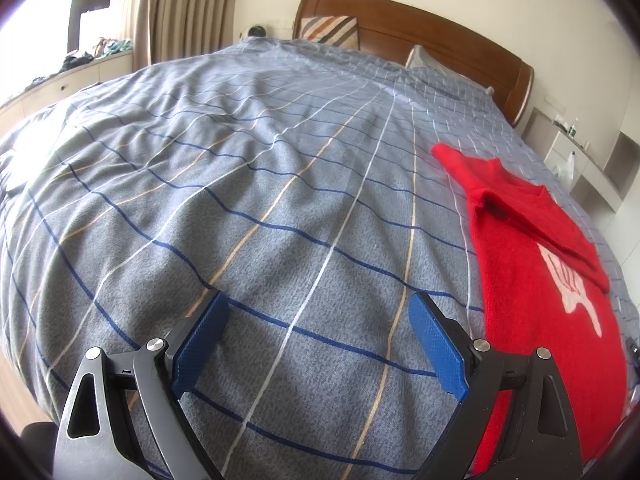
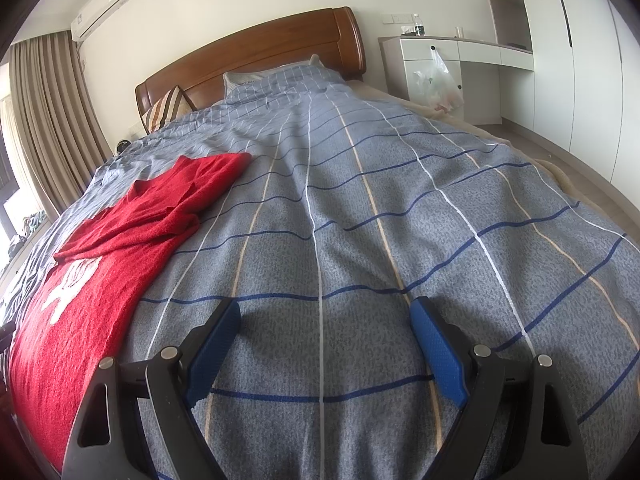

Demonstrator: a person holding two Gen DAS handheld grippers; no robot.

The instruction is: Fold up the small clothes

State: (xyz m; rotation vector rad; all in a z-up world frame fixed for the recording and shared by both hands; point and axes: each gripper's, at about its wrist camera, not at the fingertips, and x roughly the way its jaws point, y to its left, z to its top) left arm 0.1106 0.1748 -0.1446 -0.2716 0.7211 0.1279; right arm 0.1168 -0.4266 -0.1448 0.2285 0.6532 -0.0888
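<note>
A small red knit sweater (image 1: 536, 280) with a white print lies flat on the grey checked bedspread (image 1: 280, 184), one sleeve folded across its chest. In the left wrist view it lies to the right of my left gripper (image 1: 320, 304), which is open and empty just above the bedspread. In the right wrist view the sweater (image 2: 108, 264) lies to the left of my right gripper (image 2: 326, 312), also open and empty over the bedspread. Both grippers have blue pads and flank the sweater without touching it.
A wooden headboard (image 2: 256, 52) and pillows (image 2: 276, 76) stand at the far end of the bed. A white desk (image 2: 452, 56) with a hanging plastic bag (image 2: 440, 80) and wardrobe are at the right. Curtains (image 1: 180, 4) and a window ledge are at the left.
</note>
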